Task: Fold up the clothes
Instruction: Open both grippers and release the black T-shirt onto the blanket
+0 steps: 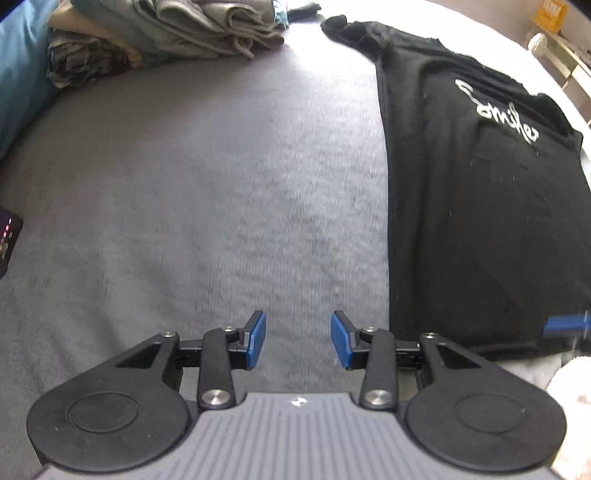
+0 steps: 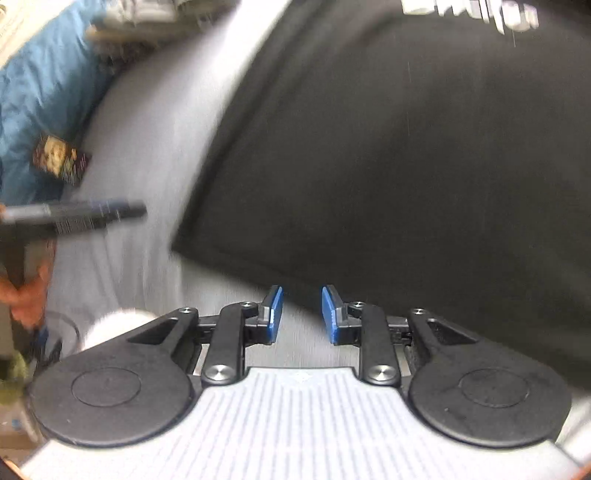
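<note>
1. Left wrist view: my left gripper (image 1: 298, 339) hangs over bare grey bedsheet (image 1: 207, 192), jaws apart, nothing between them. The black T-shirt (image 1: 480, 221) lies flat just right of it, partly folded I'd say, with the folded pile (image 1: 177, 33) far beyond.
2. Right wrist view: my right gripper (image 2: 302, 314), jaws parted and empty, sits at the shirt's near hem. Next: pinch that hem, both sides.

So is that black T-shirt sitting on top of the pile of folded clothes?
No, the black T-shirt lies flat on the grey sheet, apart from the pile of folded clothes.
</note>
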